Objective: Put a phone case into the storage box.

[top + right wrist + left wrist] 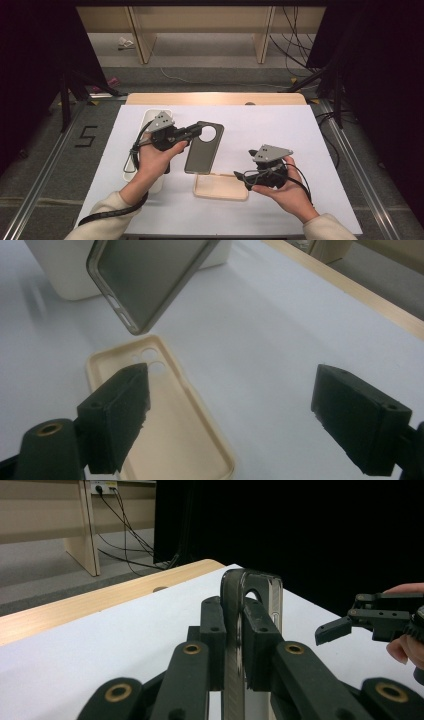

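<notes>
My left gripper (196, 131) is shut on the edge of a dark grey phone case (202, 150), which hangs tilted just above the white-covered table (300, 130). In the left gripper view the jaws (235, 625) pinch the case's rim (252, 582), near its round camera cutout. A beige phone case (220, 186) lies open side up on the table, below the dark one. My right gripper (246, 164) stands open at the beige case's right end. In the right gripper view the wide jaws (237, 415) are over the beige case (165, 425), with the dark case (145, 280) hanging beyond it.
A long white box (150, 117) lies on the table under and behind my left hand, also seen in the right gripper view (60, 265). The wooden table edge (215, 98) runs along the back. Cables and furniture legs stand on the floor beyond.
</notes>
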`<state>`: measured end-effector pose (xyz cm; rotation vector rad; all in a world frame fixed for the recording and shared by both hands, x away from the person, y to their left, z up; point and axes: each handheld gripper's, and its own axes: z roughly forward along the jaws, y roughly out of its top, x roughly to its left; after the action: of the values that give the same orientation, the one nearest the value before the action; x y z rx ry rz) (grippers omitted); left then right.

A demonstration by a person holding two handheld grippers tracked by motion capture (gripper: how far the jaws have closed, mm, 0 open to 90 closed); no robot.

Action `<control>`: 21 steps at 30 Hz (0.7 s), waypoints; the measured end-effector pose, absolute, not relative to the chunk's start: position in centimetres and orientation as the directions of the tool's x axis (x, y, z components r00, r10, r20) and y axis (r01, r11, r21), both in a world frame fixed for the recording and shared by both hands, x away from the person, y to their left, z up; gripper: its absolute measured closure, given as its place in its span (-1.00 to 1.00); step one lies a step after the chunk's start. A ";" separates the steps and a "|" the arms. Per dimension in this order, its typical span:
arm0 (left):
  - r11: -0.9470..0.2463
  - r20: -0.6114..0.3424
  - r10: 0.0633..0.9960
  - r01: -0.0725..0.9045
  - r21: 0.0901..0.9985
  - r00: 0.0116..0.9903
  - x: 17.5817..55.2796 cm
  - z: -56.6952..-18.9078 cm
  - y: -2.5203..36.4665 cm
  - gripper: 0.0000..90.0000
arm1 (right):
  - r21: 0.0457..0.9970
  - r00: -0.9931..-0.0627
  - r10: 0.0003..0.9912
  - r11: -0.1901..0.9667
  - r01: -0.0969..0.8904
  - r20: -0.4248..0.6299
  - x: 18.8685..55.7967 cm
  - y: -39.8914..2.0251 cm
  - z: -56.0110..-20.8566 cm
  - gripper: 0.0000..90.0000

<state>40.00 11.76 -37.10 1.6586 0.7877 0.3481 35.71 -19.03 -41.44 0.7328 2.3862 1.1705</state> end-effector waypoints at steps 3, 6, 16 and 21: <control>-0.064 -0.187 0.663 0.304 0.951 0.725 40.0 -37.1 11.9 0.80 | 0.810 -0.787 0.609 0.506 0.295 -0.094 35.8 -19.1 -41.5 -0.63; -0.066 -0.181 0.666 0.299 0.952 0.724 40.0 -37.0 12.1 0.80 | 0.816 -0.785 0.614 0.495 0.300 -0.084 35.8 -19.2 -41.5 -0.63; -0.054 -0.182 0.673 0.293 0.955 0.717 40.1 -36.7 12.7 0.80 | 0.831 -0.769 0.637 0.457 0.317 -0.057 35.8 -20.0 -41.4 -0.63; -0.040 -0.180 0.681 0.282 0.959 0.710 40.2 -36.2 13.3 0.80 | 0.839 -0.761 0.647 0.437 0.325 -0.042 35.8 -20.5 -41.3 -0.63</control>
<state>40.24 13.33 -36.16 1.6259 0.7948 0.3838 35.76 -20.52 -41.34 0.8289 2.3362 1.2475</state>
